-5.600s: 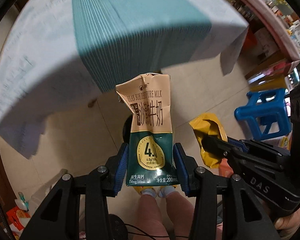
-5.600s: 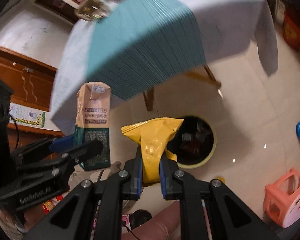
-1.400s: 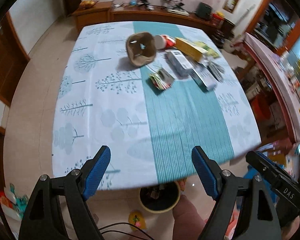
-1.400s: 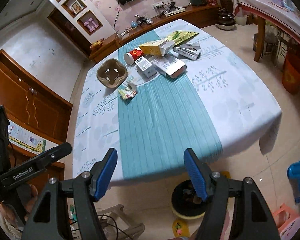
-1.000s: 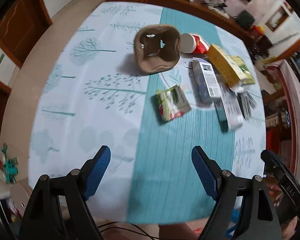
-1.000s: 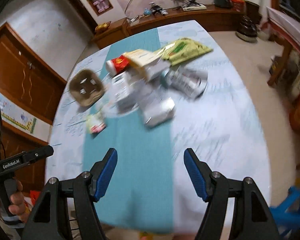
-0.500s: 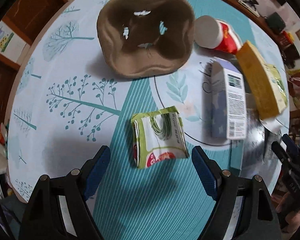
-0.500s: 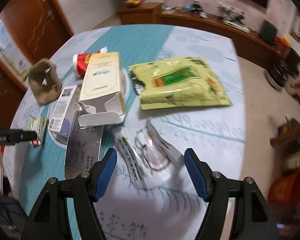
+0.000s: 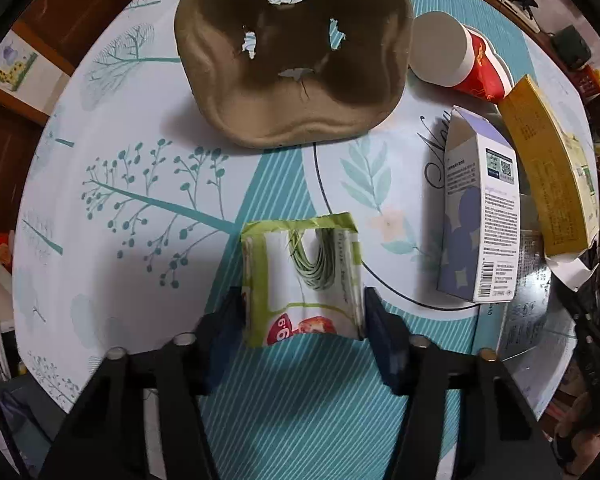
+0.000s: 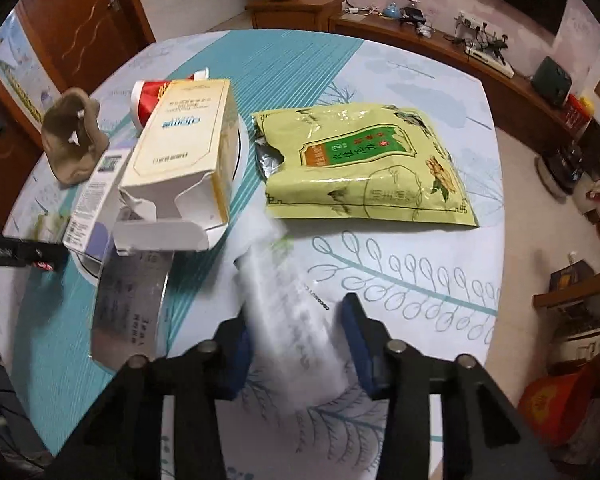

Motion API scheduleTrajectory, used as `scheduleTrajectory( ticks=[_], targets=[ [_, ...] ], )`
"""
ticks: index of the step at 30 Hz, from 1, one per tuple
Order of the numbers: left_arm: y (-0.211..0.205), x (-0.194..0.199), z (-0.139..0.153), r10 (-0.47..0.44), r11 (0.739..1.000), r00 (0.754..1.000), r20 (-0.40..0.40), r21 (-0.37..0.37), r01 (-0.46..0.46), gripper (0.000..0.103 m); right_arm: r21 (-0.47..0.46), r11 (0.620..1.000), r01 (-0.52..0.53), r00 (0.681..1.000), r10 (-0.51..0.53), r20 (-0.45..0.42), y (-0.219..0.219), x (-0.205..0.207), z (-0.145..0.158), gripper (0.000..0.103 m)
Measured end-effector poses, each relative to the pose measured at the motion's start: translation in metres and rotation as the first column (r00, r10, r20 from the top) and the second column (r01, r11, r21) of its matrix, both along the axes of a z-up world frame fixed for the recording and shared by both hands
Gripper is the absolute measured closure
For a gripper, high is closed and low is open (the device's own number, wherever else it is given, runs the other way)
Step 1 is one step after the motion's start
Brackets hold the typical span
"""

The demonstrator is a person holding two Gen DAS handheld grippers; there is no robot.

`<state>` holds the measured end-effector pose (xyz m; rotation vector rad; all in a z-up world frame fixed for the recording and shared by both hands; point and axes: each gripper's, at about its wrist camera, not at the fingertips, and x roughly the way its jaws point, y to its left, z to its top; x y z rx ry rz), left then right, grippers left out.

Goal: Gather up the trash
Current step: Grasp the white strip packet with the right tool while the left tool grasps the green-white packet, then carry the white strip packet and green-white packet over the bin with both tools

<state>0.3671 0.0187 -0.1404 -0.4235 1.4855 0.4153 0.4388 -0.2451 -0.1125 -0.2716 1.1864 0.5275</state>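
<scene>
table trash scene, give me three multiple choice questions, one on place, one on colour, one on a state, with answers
1. What lies between the left gripper fingers?
A. the green and white packet
B. the red cup
C. the yellow box

2. What colour is the big snack bag on the table?
A. blue
B. yellow-green
C. black

3. How is the red paper cup positioned?
A. upright
B. on its side
C. stacked inside another cup

Answers: 1 A, the jaws have just been closing and both pads touch the packet's sides. 2 B, its wrapper is yellow-green with a green label. 3 B, its white round end faces sideways beside the brown cup tray.
</scene>
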Motion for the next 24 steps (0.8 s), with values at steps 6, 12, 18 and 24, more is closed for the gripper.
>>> scheduleTrajectory(
  ticks=[6, 12, 18, 24],
  targets=[
    [-0.010, 0.005, 0.012, -0.055, 0.998, 0.998, 0.033, 0.028, 0.054, 0.083, 0.055, 0.998, 0.042, 0.999, -0.042, -0.013, -0.008, -0.001, 0.004, 0.084],
    [-0.016, -0.010, 0.028, -0.098, 0.995, 0.992, 0.078, 0.002, 0.098, 0.088, 0.159, 0.979, 0.130, 0.990, -0.119, -0.077, -0.020, -0.004, 0.009, 0.099],
    [-0.014, -0.040, 0.059, -0.122, 0.988, 0.977, 0.177, -0.068, 0.136, 0.088, 0.231, 0.953, 0.197, 0.979, -0.179, -0.097, -0.028, -0.030, 0.029, 0.099],
    [0.000, -0.080, 0.089, -0.166, 0.971, 0.950, 0.265, -0.122, 0.204, 0.088, 0.297, 0.927, 0.228, 0.973, -0.204, -0.109, -0.023, -0.082, 0.056, 0.099]
  ],
)
